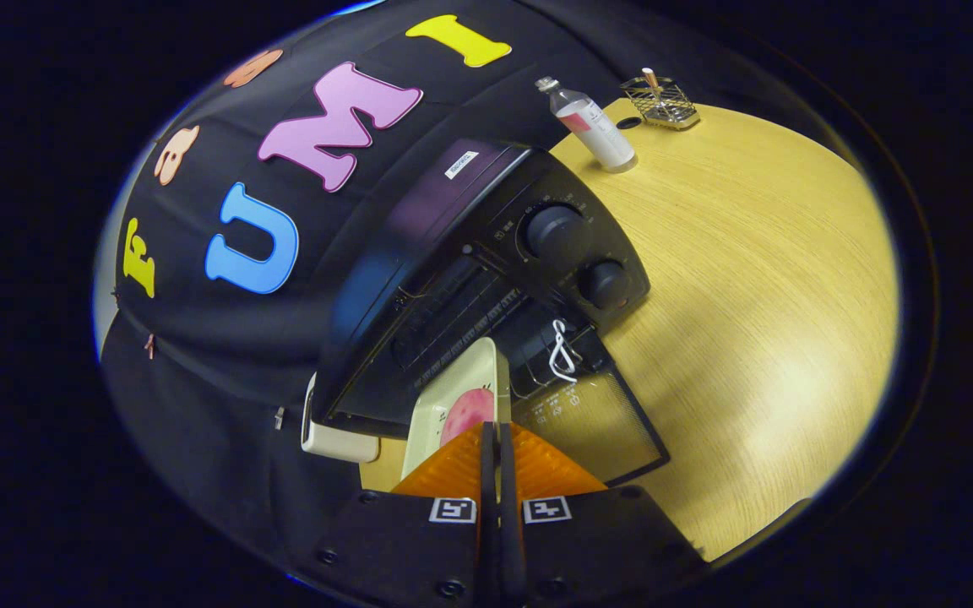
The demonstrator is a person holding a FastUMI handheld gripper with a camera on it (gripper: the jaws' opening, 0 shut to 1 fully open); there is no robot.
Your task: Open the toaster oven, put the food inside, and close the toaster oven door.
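The black toaster oven (470, 245) stands on the wooden table (757, 321) with its glass door (596, 418) folded down and open. A white cord loop (562, 350) hangs at the door's handle. My gripper (496, 439) is shut on the near rim of a cream plate (453, 393) that carries a pink piece of food (467, 414). The plate is held tilted just ahead of the fingers. Its far end reaches the oven's opening, above the wire rack (461, 325) inside. Two round knobs (556, 234) sit on the oven's panel beside the opening.
A clear bottle with a white and pink label (595, 127) stands on the table beyond the oven. A small wire holder (661, 103) sits behind it. A cream-coloured object (336, 439) lies beside the oven's other side, against the booth wall.
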